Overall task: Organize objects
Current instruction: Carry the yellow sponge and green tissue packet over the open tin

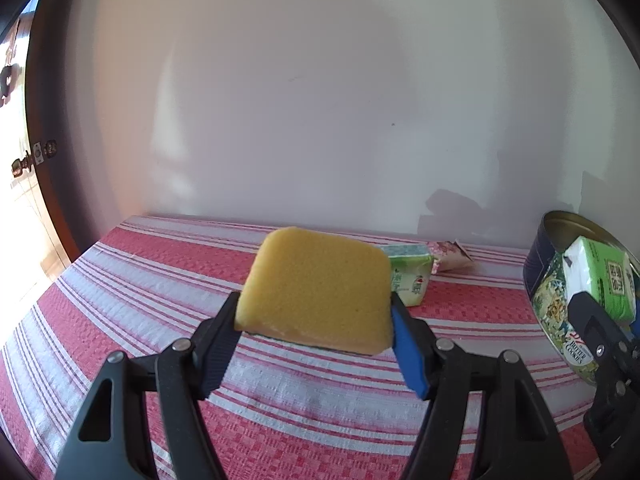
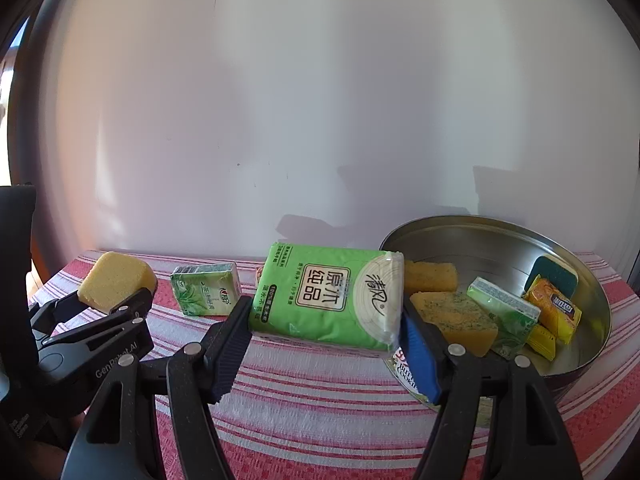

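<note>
Because the round tin [image 2: 500,232] already collects sponges and small packets, both carried things are probably meant for it. The green tissue pack [image 2: 326,294] sits clamped between the jaws of the right hand-held gripper [image 2: 324,336], lifted above the striped worktop [image 2: 320,400], with the tin just to the right of this gripper and partly behind it. The yellow sponge [image 1: 316,290] is squeezed by its two sides in the left hand-held gripper [image 1: 314,334], also off the worktop. Beyond the sponge, a small green pack [image 1: 410,276] and a pink sachet [image 1: 450,258] lie near the wall, not yet collected.
</note>
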`<state>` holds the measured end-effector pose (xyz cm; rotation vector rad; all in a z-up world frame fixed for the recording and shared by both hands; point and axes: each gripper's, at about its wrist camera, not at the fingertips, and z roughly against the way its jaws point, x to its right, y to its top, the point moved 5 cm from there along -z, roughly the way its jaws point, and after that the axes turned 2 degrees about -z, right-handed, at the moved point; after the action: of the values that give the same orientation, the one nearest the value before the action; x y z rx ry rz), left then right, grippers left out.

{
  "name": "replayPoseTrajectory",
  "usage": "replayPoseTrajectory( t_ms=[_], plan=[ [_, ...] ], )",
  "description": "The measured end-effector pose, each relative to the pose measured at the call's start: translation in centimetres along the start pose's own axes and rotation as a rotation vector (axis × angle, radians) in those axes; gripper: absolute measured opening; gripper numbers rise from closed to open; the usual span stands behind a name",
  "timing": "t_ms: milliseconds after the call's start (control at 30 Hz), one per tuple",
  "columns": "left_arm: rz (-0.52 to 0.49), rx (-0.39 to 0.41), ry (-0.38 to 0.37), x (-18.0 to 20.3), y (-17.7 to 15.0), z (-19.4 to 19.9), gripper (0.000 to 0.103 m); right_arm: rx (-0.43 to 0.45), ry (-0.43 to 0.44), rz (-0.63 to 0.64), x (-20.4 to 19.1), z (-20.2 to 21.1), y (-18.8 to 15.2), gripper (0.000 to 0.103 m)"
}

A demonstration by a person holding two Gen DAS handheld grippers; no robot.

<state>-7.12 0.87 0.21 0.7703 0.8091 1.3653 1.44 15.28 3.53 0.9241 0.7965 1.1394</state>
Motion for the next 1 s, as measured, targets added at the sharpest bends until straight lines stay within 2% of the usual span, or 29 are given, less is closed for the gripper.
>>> replayPoseTrajectory(
  t_ms=[200, 667, 1000],
  plan=[
    [-0.021, 0.012, -0.016, 1.3, -0.1, 0.7, 0.070, 0.028, -0.011, 0.032, -0.5, 1.1, 0.0, 0.072],
    [-0.051, 0.045, -0.020, 2.9, -0.3, 2.2, 0.070, 0.029, -0.007, 0.027, 0.4, 2.0, -0.1, 0.072],
    [-0.035, 0.050, -0.010, 3.2, -0.3, 2.5, 0.070, 0.050, -0.013, 0.039, 0.2, 2.3, 0.0, 0.072]
  ],
)
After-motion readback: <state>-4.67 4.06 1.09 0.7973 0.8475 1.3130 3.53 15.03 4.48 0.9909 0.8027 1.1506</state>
